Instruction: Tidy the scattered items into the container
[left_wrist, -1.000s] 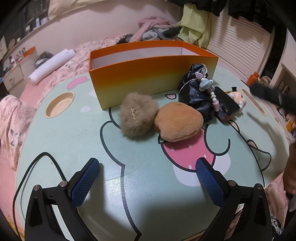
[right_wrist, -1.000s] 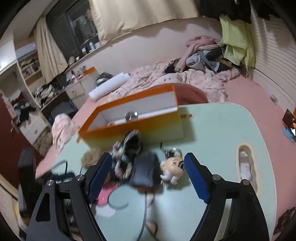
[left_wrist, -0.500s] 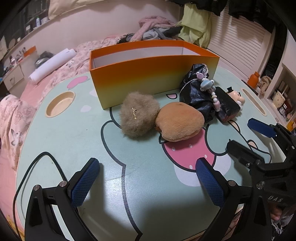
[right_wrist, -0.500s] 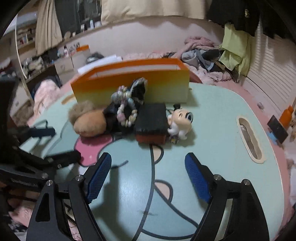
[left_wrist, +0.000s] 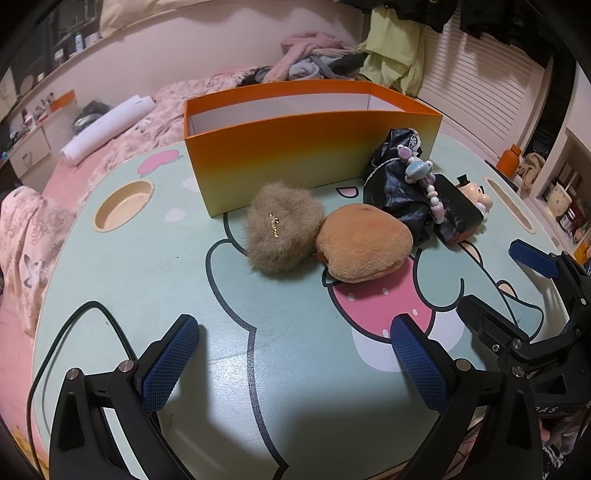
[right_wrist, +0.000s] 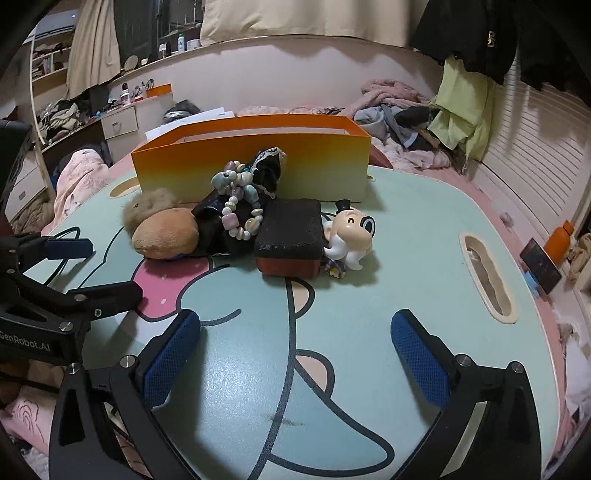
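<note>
My worktop (right_wrist: 424, 236) looks smooth with a soft sheen; the orange box (right_wrist: 317, 162) matt card, the tan pouch (left_wrist: 284, 229) fluffy, the figurine (right_wrist: 351, 236) glossy plastic

Both grippers tilted downward over the table, nothing between their pads.

The left gripper (left_wrist: 293, 363) holds its blue-padded fingers (left_wrist: 168, 363) wide apart, gripping nothing. The right gripper (right_wrist: 295, 360) has its jaws opening, its blue pads (right_wrist: 419, 360) spread wide and bare. Each gripper shows at the edge of the other's view, the two side by side.
</note>
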